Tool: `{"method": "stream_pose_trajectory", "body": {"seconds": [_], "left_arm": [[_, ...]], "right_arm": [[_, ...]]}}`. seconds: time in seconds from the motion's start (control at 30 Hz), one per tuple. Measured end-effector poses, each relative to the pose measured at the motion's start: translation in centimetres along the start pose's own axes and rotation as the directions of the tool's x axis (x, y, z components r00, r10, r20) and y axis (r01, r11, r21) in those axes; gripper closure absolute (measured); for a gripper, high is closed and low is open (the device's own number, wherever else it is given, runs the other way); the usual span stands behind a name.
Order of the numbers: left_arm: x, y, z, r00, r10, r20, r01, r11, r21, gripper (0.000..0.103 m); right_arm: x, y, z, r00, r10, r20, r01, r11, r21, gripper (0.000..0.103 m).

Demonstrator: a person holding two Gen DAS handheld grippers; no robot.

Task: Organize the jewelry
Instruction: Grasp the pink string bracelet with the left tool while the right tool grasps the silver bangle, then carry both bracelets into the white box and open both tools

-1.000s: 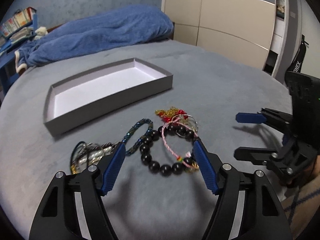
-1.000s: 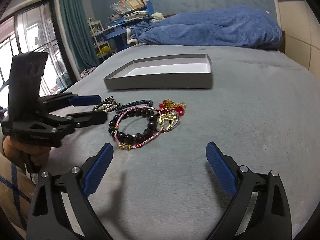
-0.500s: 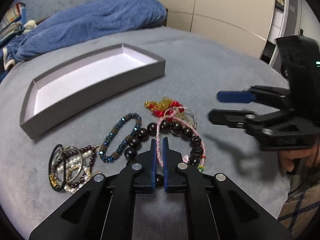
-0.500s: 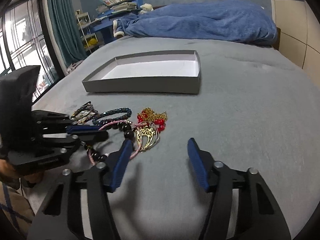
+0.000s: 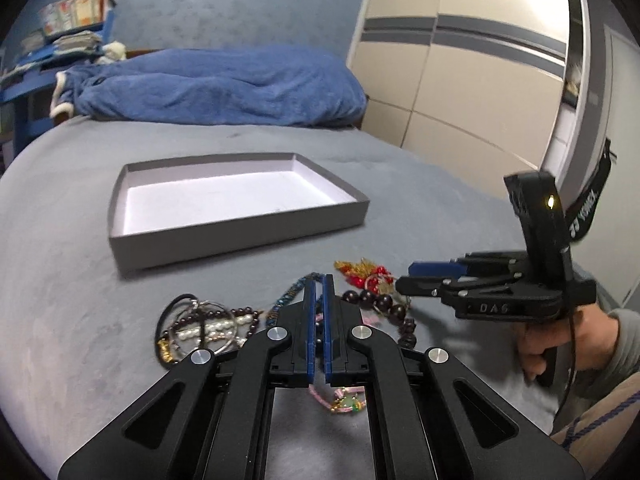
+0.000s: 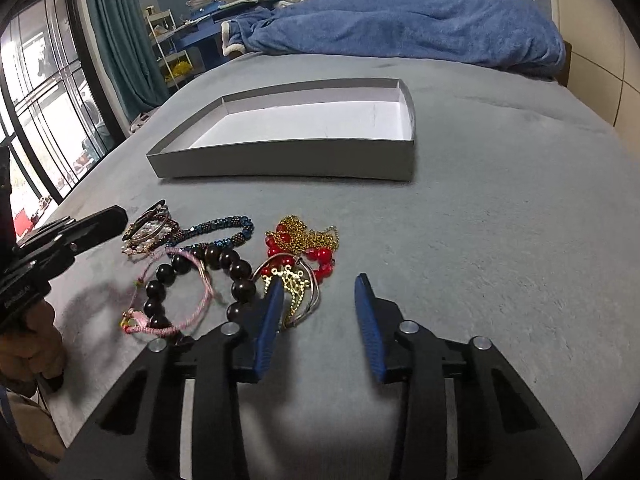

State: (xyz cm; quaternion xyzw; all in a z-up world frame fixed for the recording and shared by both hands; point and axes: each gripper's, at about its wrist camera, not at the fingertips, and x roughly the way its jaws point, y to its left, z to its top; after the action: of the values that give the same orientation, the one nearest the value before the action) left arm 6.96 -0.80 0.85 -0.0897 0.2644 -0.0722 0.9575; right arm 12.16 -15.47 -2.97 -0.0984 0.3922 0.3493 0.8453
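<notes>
Reading "DAS" on right claw (image 5: 404,276), part-open, just been closing, empty; left claw (image 5: 319,280) closed, empty.

From my right tongs' view: grey shallow box (image 6: 280,160), white inside, open and empty, lies flat at 12 o'clock. Below it the jewelry heap: dark bead bracelet (image 6: 236,280) at centre, a pink cord bracelet (image 6: 200,300) looped across it; blue beaded bracelet (image 6: 224,228) at its 12 o'clock; gold chain with red beads (image 6: 304,240) at 2 o'clock; bangle-and-pearl bundle (image 6: 148,232) at 10 o'clock.
</notes>
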Motion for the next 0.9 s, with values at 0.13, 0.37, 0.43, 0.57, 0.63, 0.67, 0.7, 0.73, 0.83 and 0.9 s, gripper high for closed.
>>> {"method": "stream_pose_trajectory", "body": {"seconds": [0.13,0.37,0.43,0.57,0.63,0.67,0.7,0.73,0.83,0.9], "left_arm": [[0.9,0.2,-0.1,1.000,0.003,-0.031,-0.004,1.000,-0.018,0.099],[1.8,0.3,-0.3,0.995,0.014,-0.096,-0.015,1.000,-0.017,0.094],[2.0,0.3,-0.5,0.993,0.021,-0.114,-0.023,1.000,-0.015,0.088],[2.4,0.3,-0.7,0.988,0.031,-0.150,-0.032,0.999,-0.008,0.082],[2.9,0.3,-0.9,0.984,0.035,-0.175,-0.036,0.999,-0.005,0.081],[3.0,0.3,-0.9,0.983,0.036,-0.182,-0.038,0.999,-0.004,0.081],[3.3,0.3,-1.0,0.980,0.035,-0.197,-0.037,0.999,-0.003,0.081],[3.6,0.3,-1.0,0.976,0.038,-0.212,-0.039,0.999,-0.001,0.081],[4.1,0.2,-1.2,0.971,0.042,-0.237,-0.042,0.999,0.008,0.081],[4.0,0.1,-1.2,0.970,0.032,-0.240,-0.030,0.999,0.013,0.086]], "right_arm": [[0.7,0.1,-0.1,1.000,0.004,-0.027,-0.004,1.000,-0.009,0.085],[-0.6,-0.5,-1.0,0.999,0.026,0.045,-0.028,0.999,0.031,0.097],[-1.5,-0.9,-1.2,0.996,0.024,0.087,-0.029,0.998,0.053,0.097],[-2.8,-1.9,-1.4,0.988,0.012,0.154,-0.029,0.994,0.108,0.097],[-3.5,-2.4,-1.7,0.983,0.006,0.181,-0.032,0.990,0.140,0.097],[-3.7,-2.6,-1.8,0.982,0.005,0.187,-0.034,0.988,0.152,0.097],[-3.9,-2.9,-1.7,0.982,0.006,0.191,-0.037,0.986,0.162,0.097],[-4.0,-3.0,-1.8,0.981,0.009,0.193,-0.042,0.984,0.171,0.097],[-4.3,-3.3,-2.0,0.980,0.012,0.196,-0.049,0.982,0.182,0.097],[-4.3,-3.3,-1.9,0.980,0.012,0.197,-0.048,0.982,0.182,0.098]]}}
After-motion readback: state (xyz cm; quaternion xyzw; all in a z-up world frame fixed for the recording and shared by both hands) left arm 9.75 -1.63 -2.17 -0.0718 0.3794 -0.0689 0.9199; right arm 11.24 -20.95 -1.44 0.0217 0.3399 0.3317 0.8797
